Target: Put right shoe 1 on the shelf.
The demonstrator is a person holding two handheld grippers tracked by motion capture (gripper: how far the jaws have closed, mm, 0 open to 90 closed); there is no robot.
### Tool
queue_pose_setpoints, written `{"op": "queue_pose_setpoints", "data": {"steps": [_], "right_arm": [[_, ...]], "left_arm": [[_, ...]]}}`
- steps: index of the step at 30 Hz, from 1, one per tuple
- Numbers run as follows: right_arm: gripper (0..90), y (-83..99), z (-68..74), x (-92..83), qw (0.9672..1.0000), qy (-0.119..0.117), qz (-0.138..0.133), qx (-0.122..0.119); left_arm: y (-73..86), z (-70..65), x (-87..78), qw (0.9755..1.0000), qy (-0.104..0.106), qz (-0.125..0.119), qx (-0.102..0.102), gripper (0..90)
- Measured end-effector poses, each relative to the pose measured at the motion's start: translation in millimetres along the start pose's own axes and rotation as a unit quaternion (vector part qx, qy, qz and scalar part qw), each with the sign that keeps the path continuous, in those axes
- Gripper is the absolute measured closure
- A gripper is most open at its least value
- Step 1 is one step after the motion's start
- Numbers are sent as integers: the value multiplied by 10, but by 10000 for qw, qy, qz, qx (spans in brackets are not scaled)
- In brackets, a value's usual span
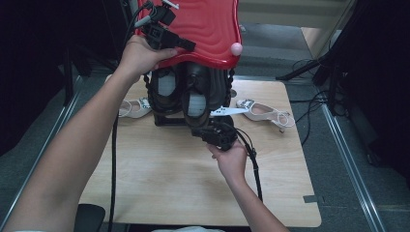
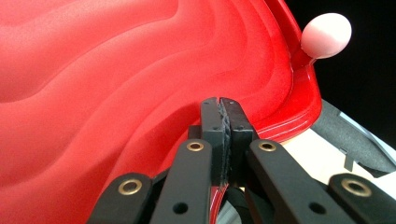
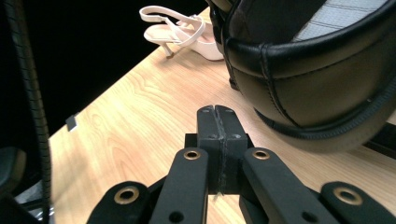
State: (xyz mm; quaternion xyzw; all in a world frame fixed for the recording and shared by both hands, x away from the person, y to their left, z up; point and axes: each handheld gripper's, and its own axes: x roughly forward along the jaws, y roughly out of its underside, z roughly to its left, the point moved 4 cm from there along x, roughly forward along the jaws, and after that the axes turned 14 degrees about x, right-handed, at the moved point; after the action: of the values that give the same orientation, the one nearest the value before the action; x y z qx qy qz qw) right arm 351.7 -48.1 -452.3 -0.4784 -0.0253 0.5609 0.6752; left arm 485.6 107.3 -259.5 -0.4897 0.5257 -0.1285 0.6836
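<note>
The left gripper sat high over the far edge of the wooden table, its jaws clamped on the front rim of a glossy red lid with a wavy, rippled surface. In the left gripper view the two pads met on that thin red edge, which ran between them, and a pale pink knob stuck out from the lid's rim to the upper right. The lid was held tilted up, hinged open over a dark rack that stood at the back of the table.

Under the lid a pair of black shoes rested in the rack, toes pointing toward the person, their grey insoles showing (the high view gave the clearest look at them).

The right gripper hung low, just in front of the right-hand black shoe, with its jaws pressed fully together and nothing between them. In the right gripper view the shut tips hovered above the bare wood, close beside the rounded black toe but apart from it.

Two white heeled sandals lay on the table, one to the right of the rack and the other to its left, both untouched by either gripper
</note>
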Motion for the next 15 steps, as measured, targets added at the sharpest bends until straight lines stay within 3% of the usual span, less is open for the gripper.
{"op": "queue_pose_setpoints", "data": {"steps": [2,7,10,15], "right_arm": [[900,-16,-4,43,9999,118,-84,-58],[900,-70,-13,137,9999,106,-109,-25],[900,-69,25,191,9992,307,-184,-190],[900,-139,26,240,9985,346,-408,-135]], "left_arm": [[1,-1,0,10000,1,-7,4,894],[4,3,1,10000,9,-27,-1,895],[6,0,-1,10000,24,-22,-8,896],[6,4,2,10000,12,-35,0,899]]}}
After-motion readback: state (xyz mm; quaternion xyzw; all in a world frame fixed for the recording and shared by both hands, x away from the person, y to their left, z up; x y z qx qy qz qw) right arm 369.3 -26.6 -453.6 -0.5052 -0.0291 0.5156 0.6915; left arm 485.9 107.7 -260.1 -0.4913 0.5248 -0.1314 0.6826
